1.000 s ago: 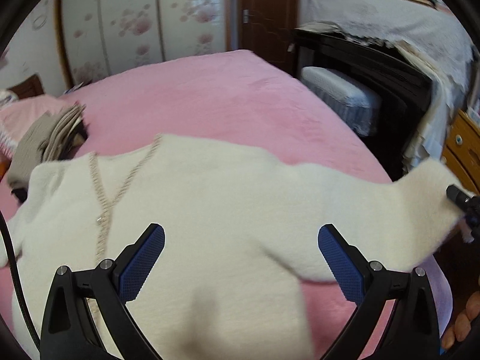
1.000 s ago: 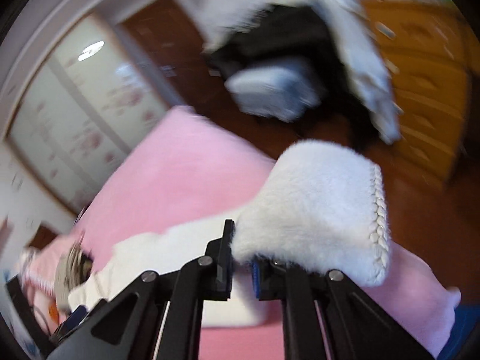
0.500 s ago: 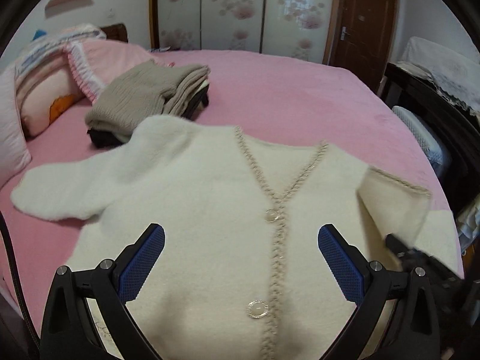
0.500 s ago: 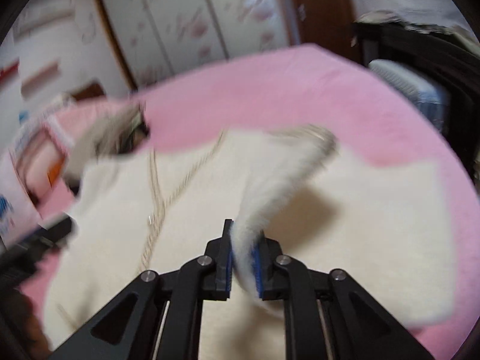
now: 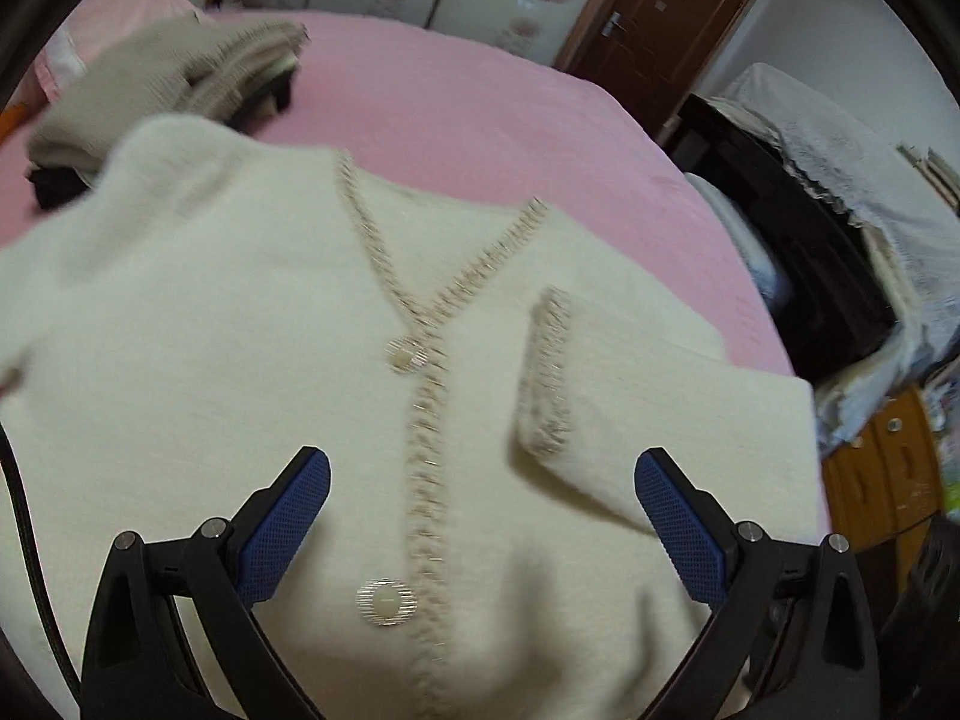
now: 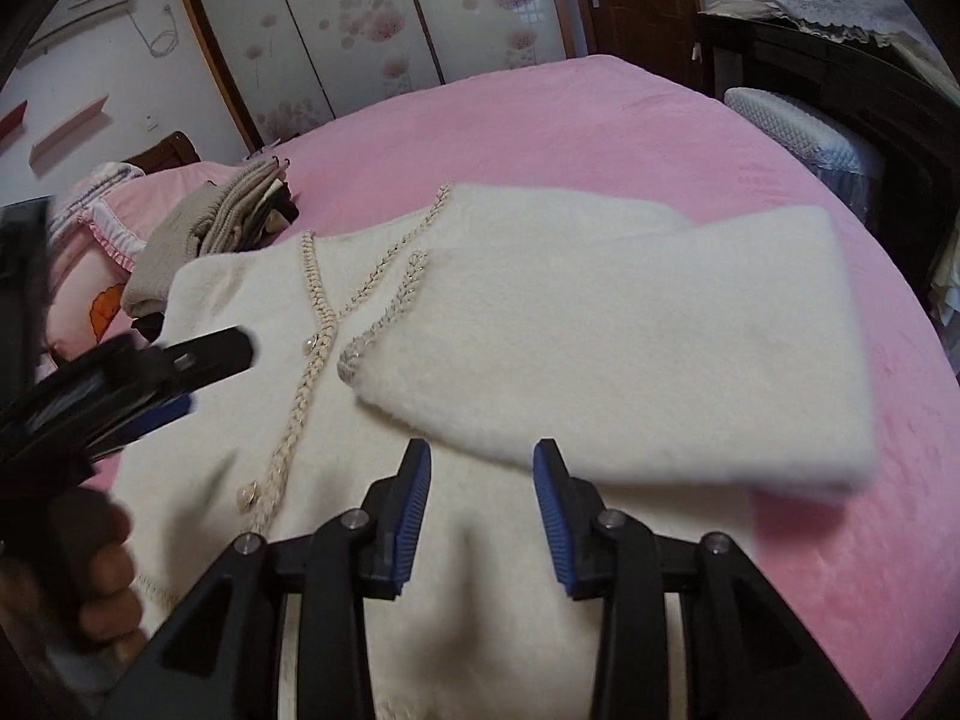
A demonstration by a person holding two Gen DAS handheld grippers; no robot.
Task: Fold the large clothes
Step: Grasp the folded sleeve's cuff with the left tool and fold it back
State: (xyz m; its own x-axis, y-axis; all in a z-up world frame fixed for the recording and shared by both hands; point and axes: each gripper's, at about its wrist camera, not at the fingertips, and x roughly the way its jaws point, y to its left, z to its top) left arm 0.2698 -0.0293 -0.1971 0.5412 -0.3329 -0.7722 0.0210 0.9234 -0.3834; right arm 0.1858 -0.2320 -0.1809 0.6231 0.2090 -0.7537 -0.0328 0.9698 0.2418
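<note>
— What lay under you, biggest thing first?

— A bed under a pink blanket [image 6: 630, 120] filled nearly all I saw. On it, front up, lay the cream cardigan [image 5: 198, 372], spread flat from about nine o'clock to three in my left camera, its braided placket [image 5: 423, 420] running from the centre down toward six.

— And the sleeve?

— The right sleeve [image 6: 630, 348] lay folded across the cardigan's chest, its trimmed cuff [image 6: 384, 324] pointing toward the placket, at about ten o'clock from my right gripper [image 6: 482, 510]. The sleeve's near edge sat just past my right fingertips, apart from them.

— So were you gripping it?

— No. My right jaws had just been opening; they stood partly spread with only the cardigan's body below the gap, the blue pads [image 6: 414, 504] touching nothing that I could see.

— The left one?

— My left gripper [image 5: 480, 516] hung over the lower placket with its jaws spread wide and nothing between them. One round button [image 5: 386, 601] lay between the fingers, another [image 5: 408, 355] higher up at twelve. From the right camera that gripper showed blurred at nine o'clock, a hand [image 6: 102, 582] wrapped on its handle.

— Anything else on the bed?

— A pile of folded beige knitwear [image 6: 210, 228] at ten o'clock beyond the collar, and a pink pillow [image 6: 90, 276] beside it.
</note>
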